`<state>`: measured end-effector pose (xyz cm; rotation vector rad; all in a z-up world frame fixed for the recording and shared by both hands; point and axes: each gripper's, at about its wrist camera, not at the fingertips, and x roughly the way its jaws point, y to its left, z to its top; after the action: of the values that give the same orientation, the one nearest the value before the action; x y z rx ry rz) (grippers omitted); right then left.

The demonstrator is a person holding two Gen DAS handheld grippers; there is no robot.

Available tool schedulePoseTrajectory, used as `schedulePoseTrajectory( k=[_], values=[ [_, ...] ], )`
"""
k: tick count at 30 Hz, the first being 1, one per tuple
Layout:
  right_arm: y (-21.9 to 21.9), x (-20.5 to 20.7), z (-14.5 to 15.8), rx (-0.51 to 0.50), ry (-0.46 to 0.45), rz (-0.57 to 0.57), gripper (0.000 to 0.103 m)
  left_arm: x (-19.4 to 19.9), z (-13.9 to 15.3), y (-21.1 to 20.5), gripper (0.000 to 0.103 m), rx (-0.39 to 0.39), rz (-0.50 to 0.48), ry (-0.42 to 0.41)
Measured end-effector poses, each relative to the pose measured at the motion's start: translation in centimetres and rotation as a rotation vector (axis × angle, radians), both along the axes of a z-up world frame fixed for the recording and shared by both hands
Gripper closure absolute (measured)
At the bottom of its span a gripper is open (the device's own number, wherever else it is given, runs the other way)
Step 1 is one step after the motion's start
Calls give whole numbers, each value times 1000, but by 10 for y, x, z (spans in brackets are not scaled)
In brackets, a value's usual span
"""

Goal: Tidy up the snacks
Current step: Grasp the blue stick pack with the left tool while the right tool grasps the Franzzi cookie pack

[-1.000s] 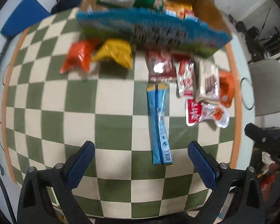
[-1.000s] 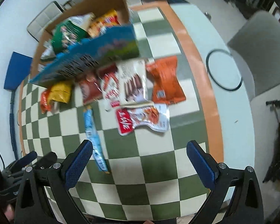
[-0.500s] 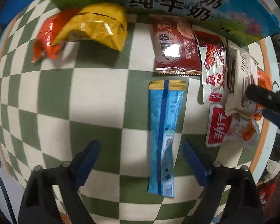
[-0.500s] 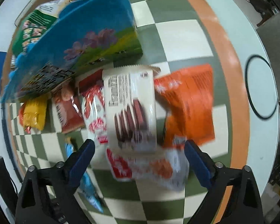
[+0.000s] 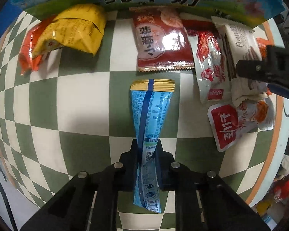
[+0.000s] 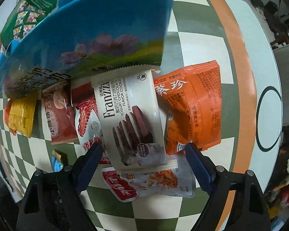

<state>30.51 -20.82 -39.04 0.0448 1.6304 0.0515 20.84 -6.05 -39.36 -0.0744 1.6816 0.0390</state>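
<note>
My left gripper point(image 5: 146, 150) is shut on the near end of a long blue snack packet point(image 5: 151, 115) that lies on the checkered table. My right gripper point(image 6: 143, 152) is open, its jaws on either side of the white Franzzi cookie pack point(image 6: 131, 115). It also shows at the right edge of the left wrist view point(image 5: 267, 71). An orange packet point(image 6: 194, 105) lies right of the cookie pack. A red-and-white pouch point(image 6: 148, 182) lies under its near end.
A blue milk carton box point(image 6: 98, 30) holding snacks stands just behind the row. A yellow bag point(image 5: 73, 30) over an orange bag point(image 5: 27, 52), a red packet point(image 5: 160, 42) and a red-white pouch point(image 5: 210, 63) lie along its front. The table's orange rim point(image 6: 246, 77) is at right.
My left gripper has moved down over the blue packet and shut on its near end. My right gripper has moved closer, so its open jaws now flank the cookie pack.
</note>
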Motion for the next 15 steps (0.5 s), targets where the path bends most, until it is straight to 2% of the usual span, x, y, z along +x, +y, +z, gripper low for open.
schedulePoseTrajectory(
  k=[3, 8, 11, 15],
  values=[
    [-2, 0, 4, 24, -1, -2, 13, -2, 10, 5, 90, -18, 22, -16],
    [-4, 9, 14, 6, -25, 26, 13, -2, 30, 20, 90, -42, 43, -38],
    [-3, 17, 11, 11, -6, 32, 12, -1, 39, 27, 90, -47, 54, -44],
    [9, 30, 4, -31, 3, 64, 11, -3, 46, 32, 90, -44, 66, -48]
  ],
)
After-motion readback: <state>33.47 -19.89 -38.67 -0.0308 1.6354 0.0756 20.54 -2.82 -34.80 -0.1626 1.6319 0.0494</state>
